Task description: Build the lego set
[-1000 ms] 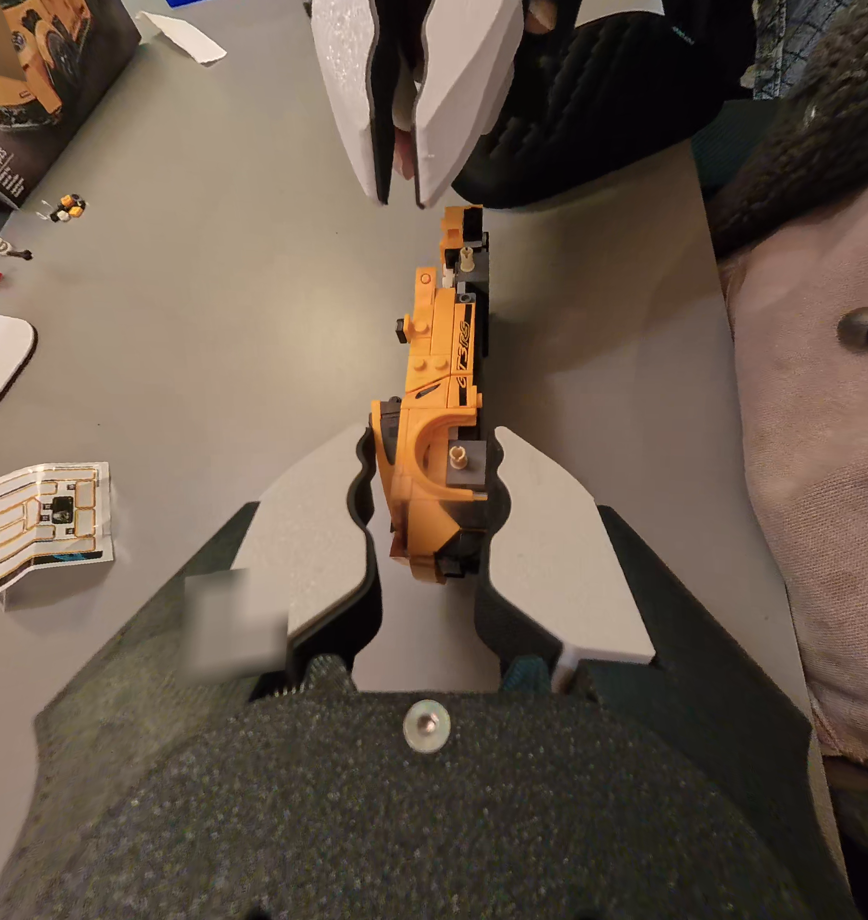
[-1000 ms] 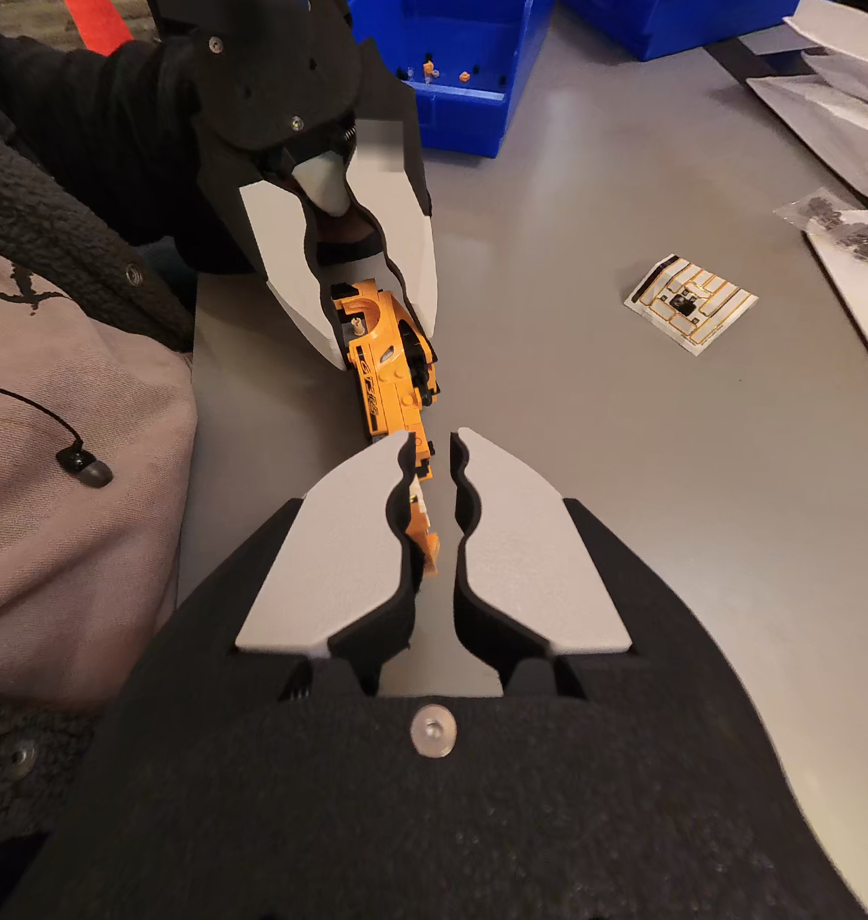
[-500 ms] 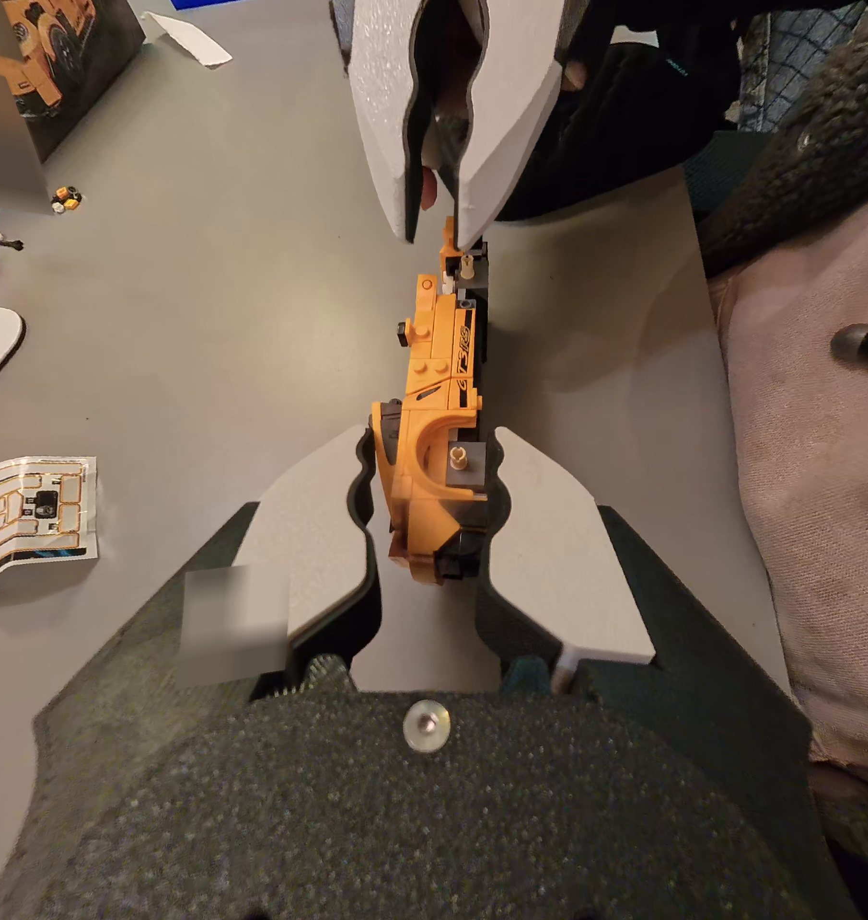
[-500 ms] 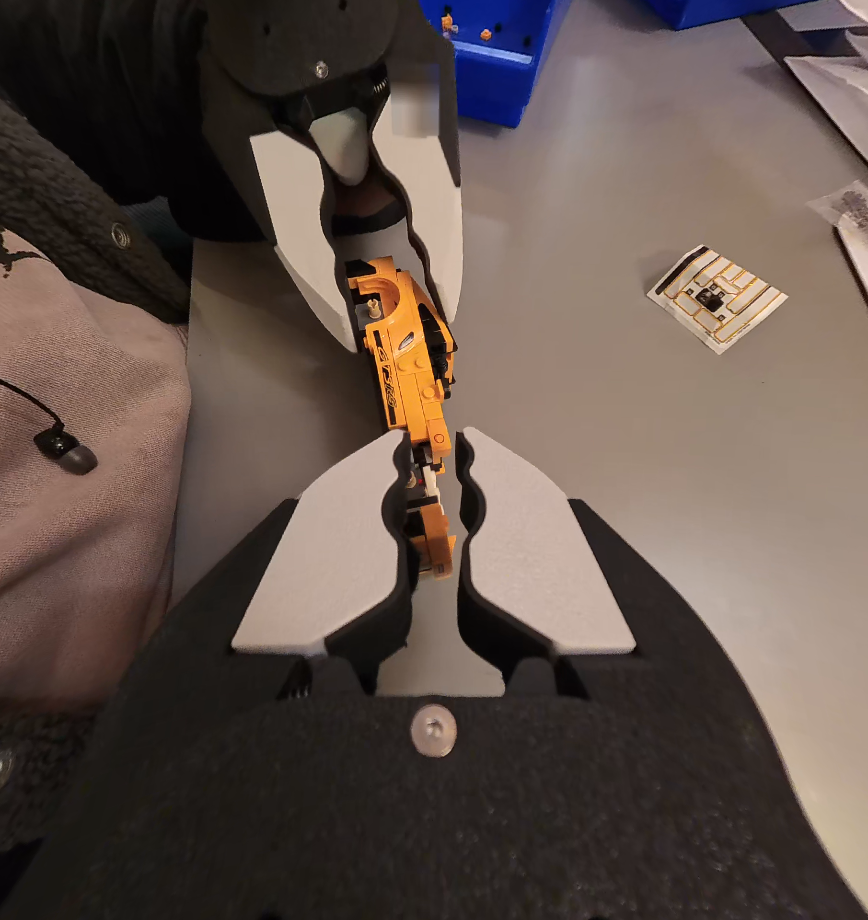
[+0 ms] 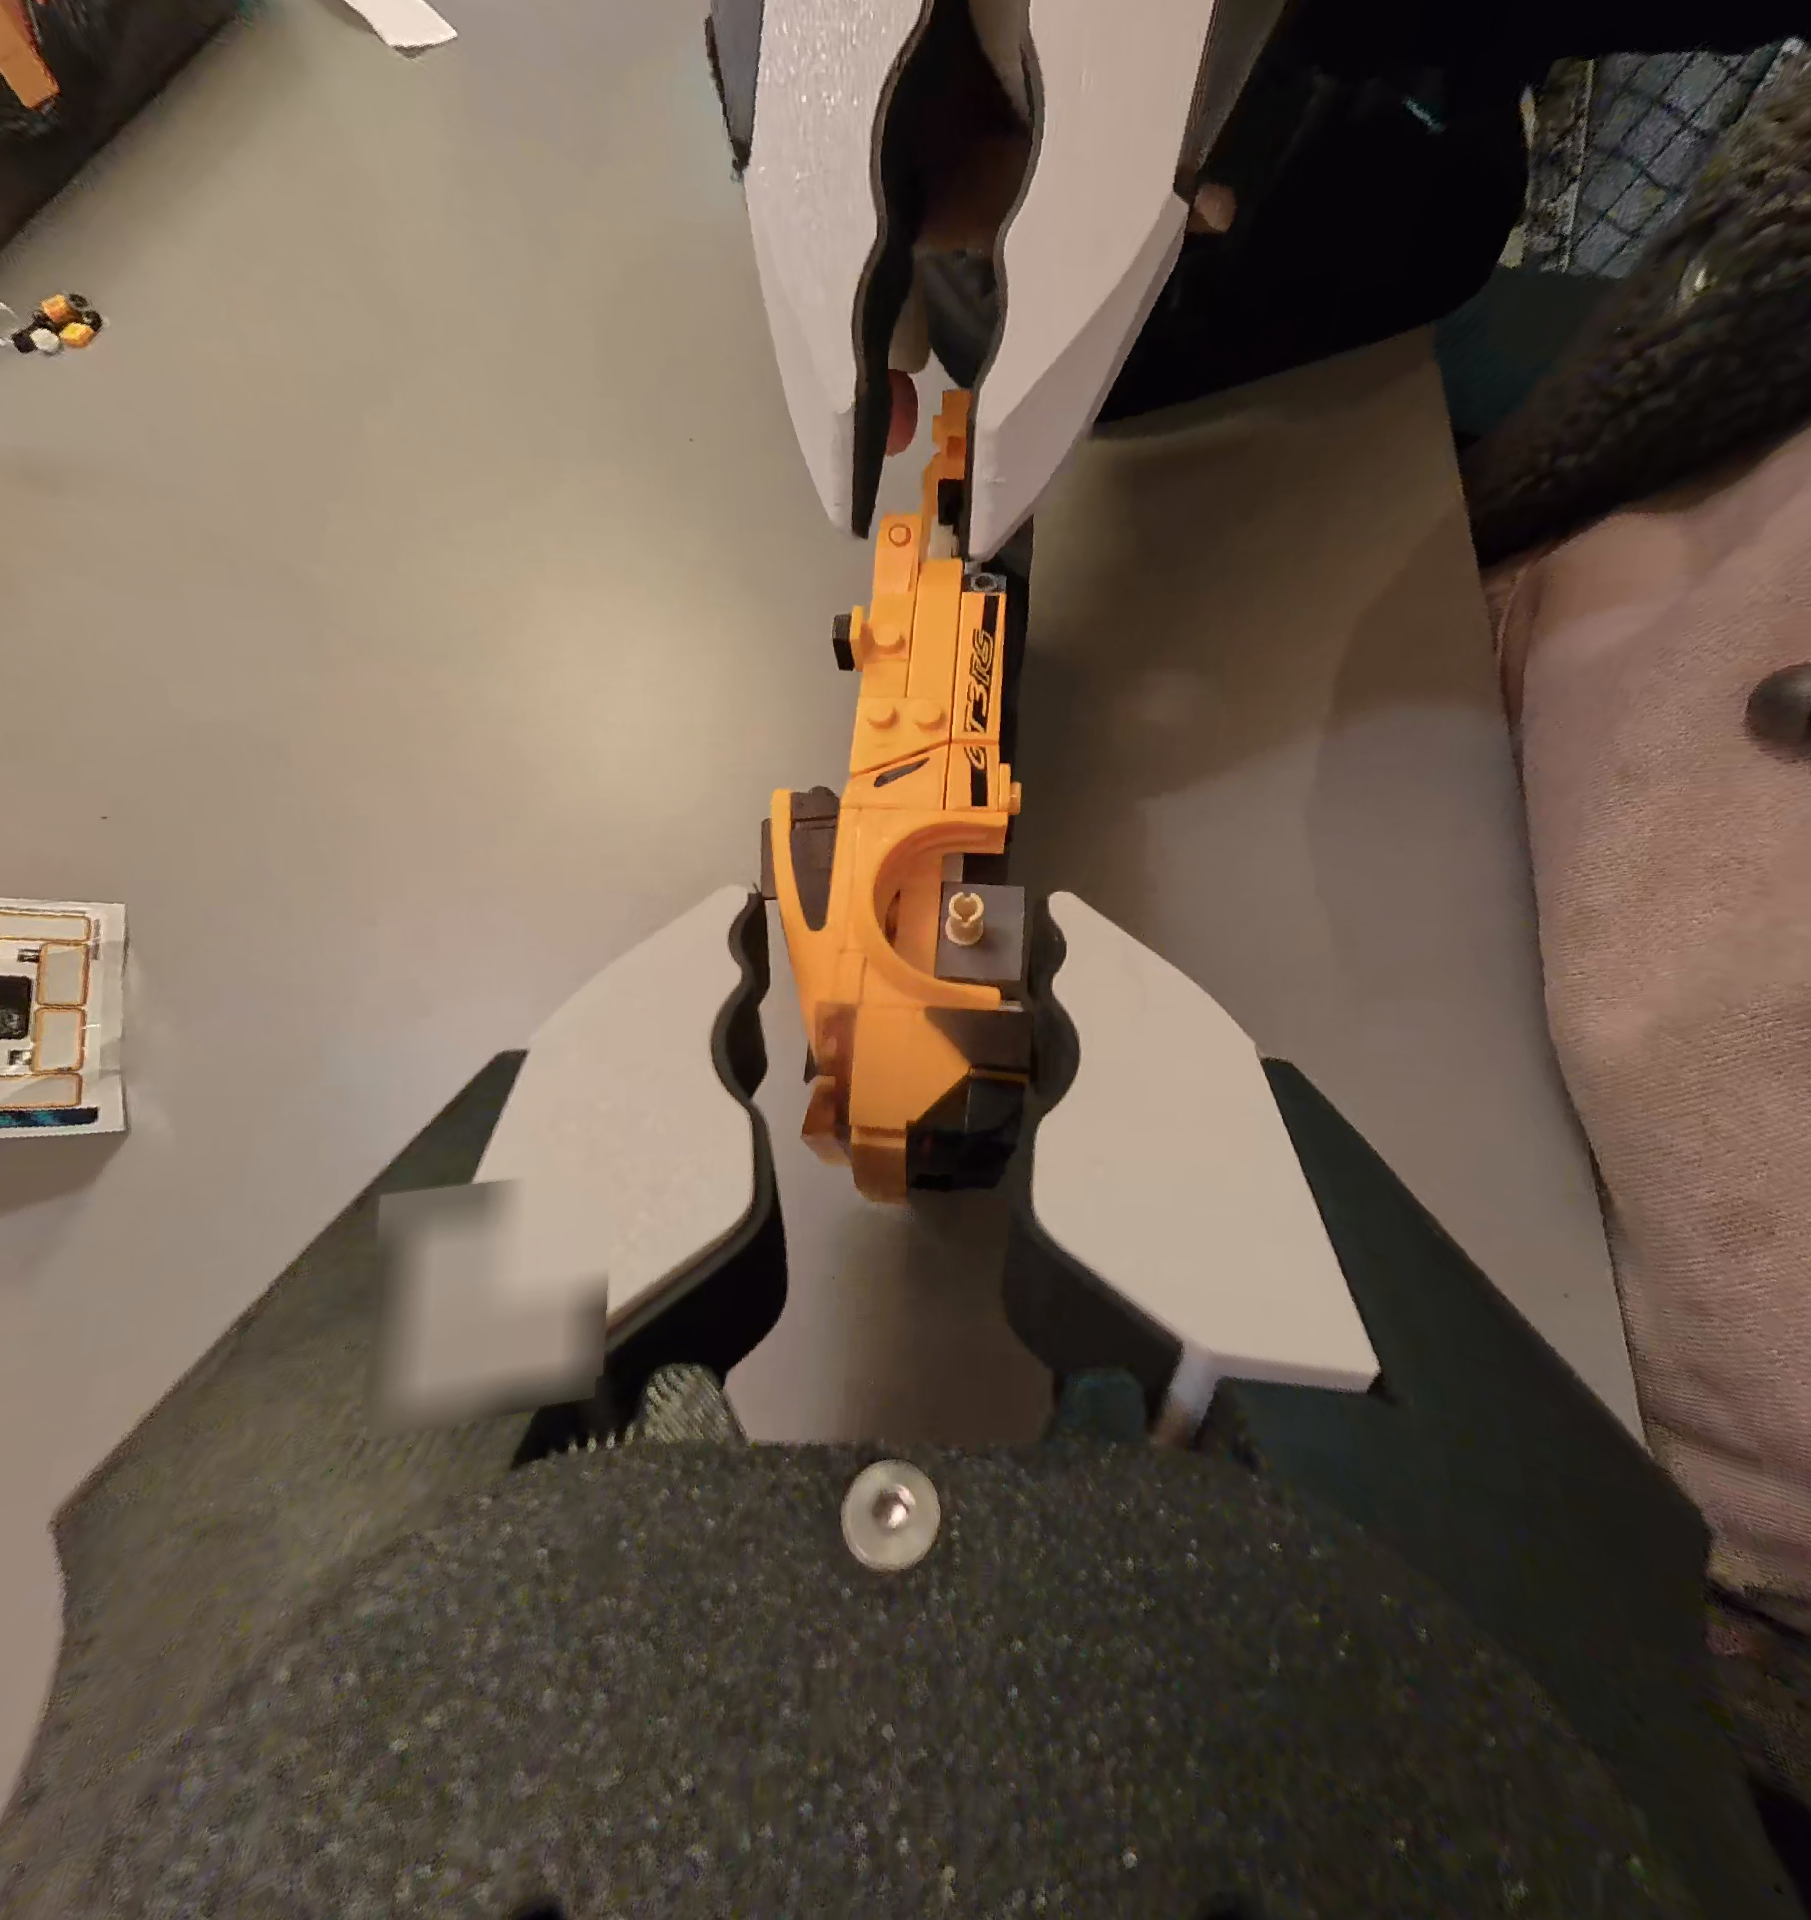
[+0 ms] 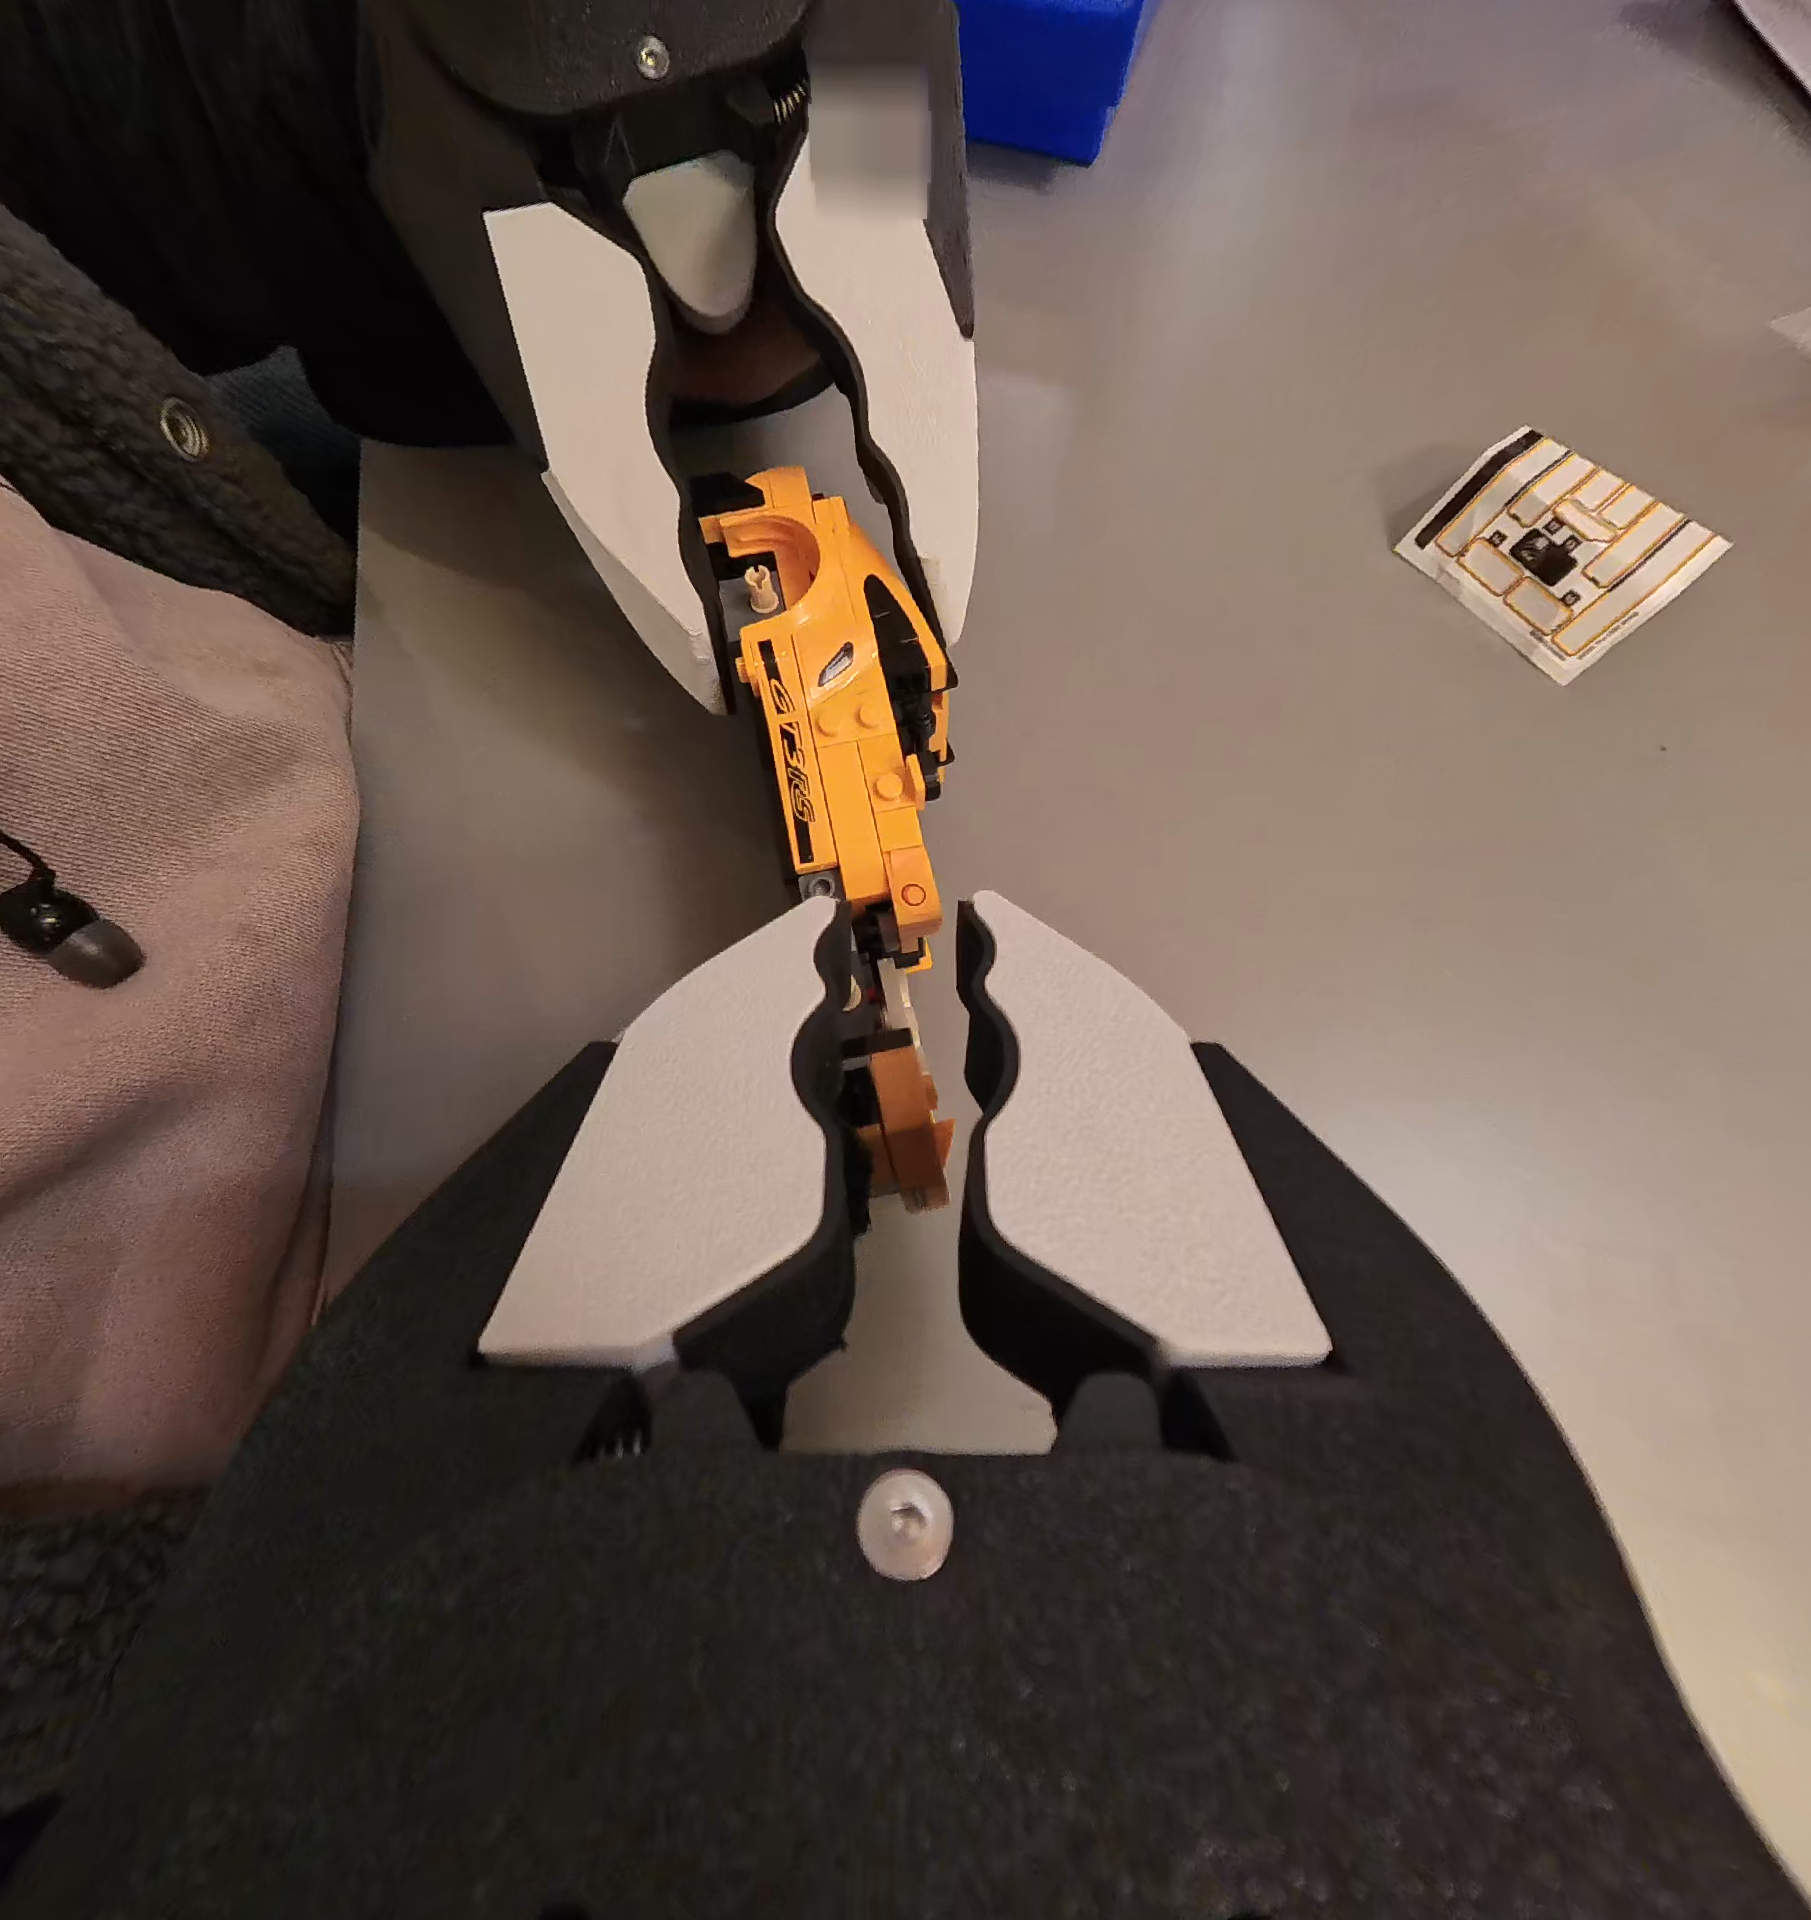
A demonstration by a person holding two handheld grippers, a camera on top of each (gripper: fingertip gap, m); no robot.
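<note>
A part-built orange and black lego car (image 5: 922, 831) is held on its side above the grey table (image 5: 465, 623). My left gripper (image 5: 901, 914) is shut on the car's rear end, by the wheel arch with a tan axle pin. My right gripper (image 6: 896, 909) is narrowly open, with the car's front end between its fingers. The left finger touches the car and a slim gap shows on the right. The car (image 6: 849, 748) runs from the right gripper to the left gripper (image 6: 828, 644) in the right wrist view. The right gripper (image 5: 922, 520) shows at the top of the left wrist view.
A sticker sheet (image 5: 28, 1018) lies on the table; it also shows in the right wrist view (image 6: 1561, 551). Small loose pieces (image 5: 54, 322) and the set's box (image 5: 39, 94) are far left. A blue bin (image 6: 1046, 73) stands behind. A person's clothing (image 6: 101, 1039) borders the table edge. The tips of one gripper are about 7 cm away from the tips of the other.
My right gripper has moved forward along the car, so the car's front end now sits between its fingers. My left gripper keeps its hold on the rear.
</note>
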